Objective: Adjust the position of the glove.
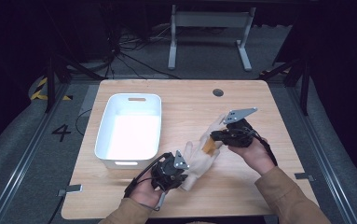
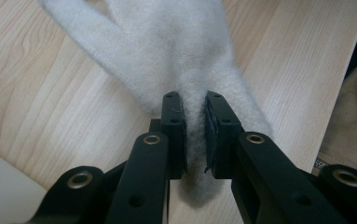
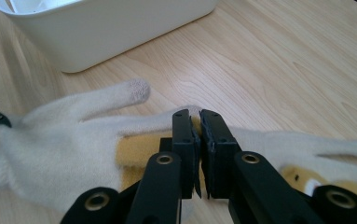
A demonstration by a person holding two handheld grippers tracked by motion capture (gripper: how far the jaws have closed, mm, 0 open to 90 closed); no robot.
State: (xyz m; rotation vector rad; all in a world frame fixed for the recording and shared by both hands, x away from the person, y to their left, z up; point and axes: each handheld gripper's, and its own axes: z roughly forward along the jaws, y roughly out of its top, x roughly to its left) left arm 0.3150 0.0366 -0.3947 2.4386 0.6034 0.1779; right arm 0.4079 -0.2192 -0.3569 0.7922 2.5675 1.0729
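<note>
In front of me lies a pale wooden surface (image 1: 260, 116) with rounded corners and a small round grey grommet (image 1: 218, 92) near its far edge. A white rectangular plastic tub (image 1: 104, 125) with cut-out handle slots stands on its left half, its long side running away from me. Beyond the surface, on the grey floor, I see a grey metal frame (image 1: 209, 21) with two feet, loose black cables (image 1: 134, 56), and yellow-and-black hazard tape (image 1: 40, 88) at the left.
</note>
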